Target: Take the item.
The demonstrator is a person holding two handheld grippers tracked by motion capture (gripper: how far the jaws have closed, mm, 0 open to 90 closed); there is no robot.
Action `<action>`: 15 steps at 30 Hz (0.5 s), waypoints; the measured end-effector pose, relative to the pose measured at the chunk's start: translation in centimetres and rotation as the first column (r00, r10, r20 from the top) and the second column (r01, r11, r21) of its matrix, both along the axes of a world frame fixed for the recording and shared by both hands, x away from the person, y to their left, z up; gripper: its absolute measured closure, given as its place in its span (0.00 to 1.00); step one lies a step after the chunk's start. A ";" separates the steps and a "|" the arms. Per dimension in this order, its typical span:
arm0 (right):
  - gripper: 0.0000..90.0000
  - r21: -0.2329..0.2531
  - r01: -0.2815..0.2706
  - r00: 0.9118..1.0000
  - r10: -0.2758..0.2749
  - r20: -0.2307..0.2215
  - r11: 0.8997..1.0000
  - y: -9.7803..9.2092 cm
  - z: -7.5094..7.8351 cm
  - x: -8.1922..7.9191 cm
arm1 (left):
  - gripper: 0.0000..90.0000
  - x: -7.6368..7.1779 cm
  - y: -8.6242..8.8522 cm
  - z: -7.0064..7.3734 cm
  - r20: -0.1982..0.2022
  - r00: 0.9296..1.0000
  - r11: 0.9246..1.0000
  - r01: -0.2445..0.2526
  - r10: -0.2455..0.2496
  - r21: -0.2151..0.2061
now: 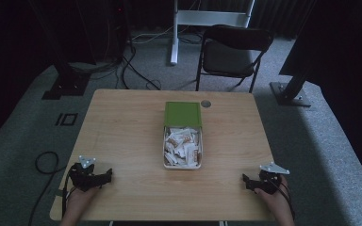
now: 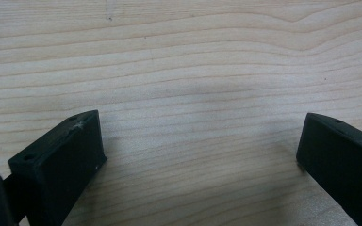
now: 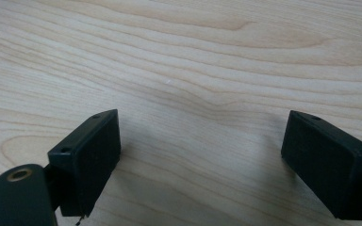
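Box (image 1: 182, 140) of probable sachets lay lengthwise mid-table, equidistant between left gripper (image 1: 104, 177) and right gripper (image 1: 248, 181), both spread wide, empty.

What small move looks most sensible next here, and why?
Probably bring one set of tongs, say the right tongs, forward toward the white open box of small wrapped packets at the table's middle. Both the right and the left tongs rest open near the front edge of the light wooden table, holding nothing, with the box's green lid lying just beyond it.
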State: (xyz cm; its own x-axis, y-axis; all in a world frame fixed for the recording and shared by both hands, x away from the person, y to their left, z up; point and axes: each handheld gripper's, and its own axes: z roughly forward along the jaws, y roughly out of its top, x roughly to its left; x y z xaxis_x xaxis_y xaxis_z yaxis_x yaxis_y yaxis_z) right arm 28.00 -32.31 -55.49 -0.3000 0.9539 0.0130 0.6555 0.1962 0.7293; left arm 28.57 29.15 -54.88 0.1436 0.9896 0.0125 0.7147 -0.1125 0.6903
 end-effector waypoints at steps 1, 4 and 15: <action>0.13 0.000 0.002 1.000 -0.002 0.000 1.000 0.0 0.0 0.0 | 0.02 0.0 0.0 0.0 0.000 1.000 1.000 0.000 0.000 0.000; 0.13 0.001 0.011 1.000 -0.011 0.000 1.000 0.1 0.0 0.0 | 0.02 0.0 0.0 0.0 0.000 1.000 1.000 0.000 0.000 0.000; 0.13 0.000 0.017 1.000 -0.017 0.000 1.000 0.2 0.0 0.0 | 0.02 0.0 0.0 0.0 0.000 1.000 1.000 0.000 0.000 0.000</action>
